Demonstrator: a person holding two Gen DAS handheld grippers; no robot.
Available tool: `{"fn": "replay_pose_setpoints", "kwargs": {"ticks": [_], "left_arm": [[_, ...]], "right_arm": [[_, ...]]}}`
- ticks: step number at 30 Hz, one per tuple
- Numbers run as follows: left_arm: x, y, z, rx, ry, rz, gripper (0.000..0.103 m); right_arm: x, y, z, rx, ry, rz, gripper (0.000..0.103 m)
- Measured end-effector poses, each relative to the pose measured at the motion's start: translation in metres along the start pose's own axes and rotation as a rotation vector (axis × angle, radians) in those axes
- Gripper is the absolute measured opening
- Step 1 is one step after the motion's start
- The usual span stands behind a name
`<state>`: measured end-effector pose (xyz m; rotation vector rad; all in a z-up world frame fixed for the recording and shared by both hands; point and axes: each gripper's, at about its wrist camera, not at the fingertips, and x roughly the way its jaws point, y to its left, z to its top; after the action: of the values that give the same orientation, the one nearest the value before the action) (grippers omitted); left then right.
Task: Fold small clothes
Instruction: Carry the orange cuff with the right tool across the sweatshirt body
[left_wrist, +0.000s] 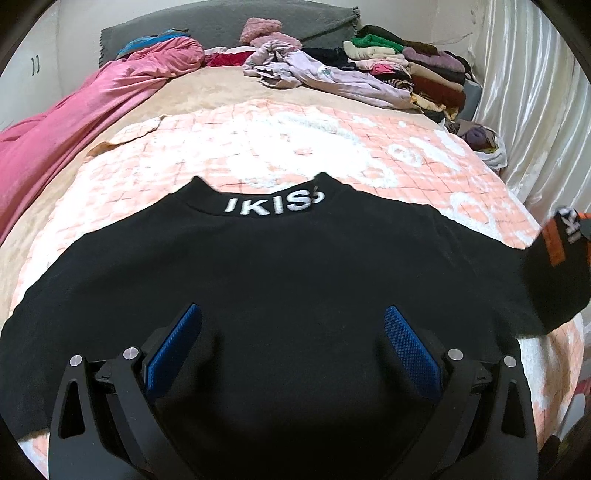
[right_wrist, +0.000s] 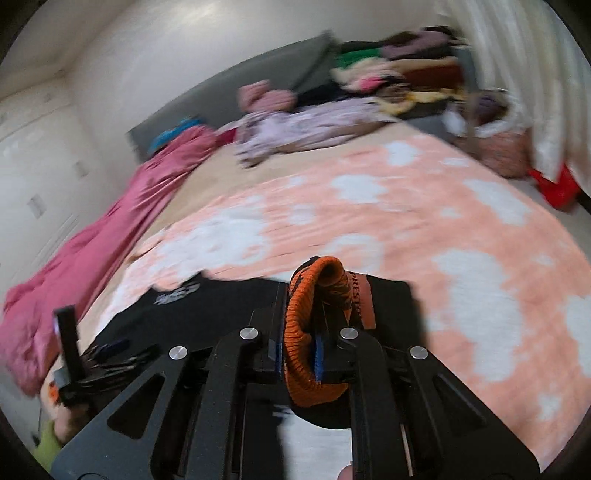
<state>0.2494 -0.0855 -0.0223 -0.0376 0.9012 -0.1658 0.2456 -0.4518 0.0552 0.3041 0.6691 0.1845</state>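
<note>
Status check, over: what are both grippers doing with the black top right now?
Left gripper open over black top, holding nothing. Right gripper shut on orange sleeve cuff. Top flat on peach blanket. Nothing blocking the fold.

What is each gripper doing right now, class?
Left gripper: jaws open, empty, over the black sweater.
Right gripper: jaws shut on the orange cuff.

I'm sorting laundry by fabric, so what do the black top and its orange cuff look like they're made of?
The black top looks like a soft matte cotton-type knit: no sheen, it drapes flat, with white stitched-looking letters at the collar. The orange cuff is ribbed knit, probably stretchy; its ridges show where the right gripper pinches it.
</note>
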Motion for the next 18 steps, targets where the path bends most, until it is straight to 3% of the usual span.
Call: {"fn": "replay_pose_setpoints", "kwargs": {"ticks": [4,10,13,15,18], "left_arm": [[-0.007,0.017,-0.005,-0.026,-0.005,0.007,0.099],[-0.011,0.039,-0.01,-0.057,-0.002,0.01,0.099],[-0.013,0.045,-0.012,-0.084,0.002,-0.015,0.099],[-0.012,0.046,-0.015,-0.087,0.005,-0.024,0.099],[-0.013,0.044,-0.017,-0.096,0.01,-0.061,0.099]], "right_arm": [[0.03,0.049,-0.001,-0.061,0.053,0.093,0.006],[0.077,0.104,-0.013,-0.107,0.137,0.157,0.007],[0.089,0.118,-0.021,-0.108,0.154,0.187,0.02],[0.093,0.127,-0.026,-0.129,0.168,0.215,0.046],[0.084,0.129,-0.026,-0.129,0.14,0.262,0.046]]}}
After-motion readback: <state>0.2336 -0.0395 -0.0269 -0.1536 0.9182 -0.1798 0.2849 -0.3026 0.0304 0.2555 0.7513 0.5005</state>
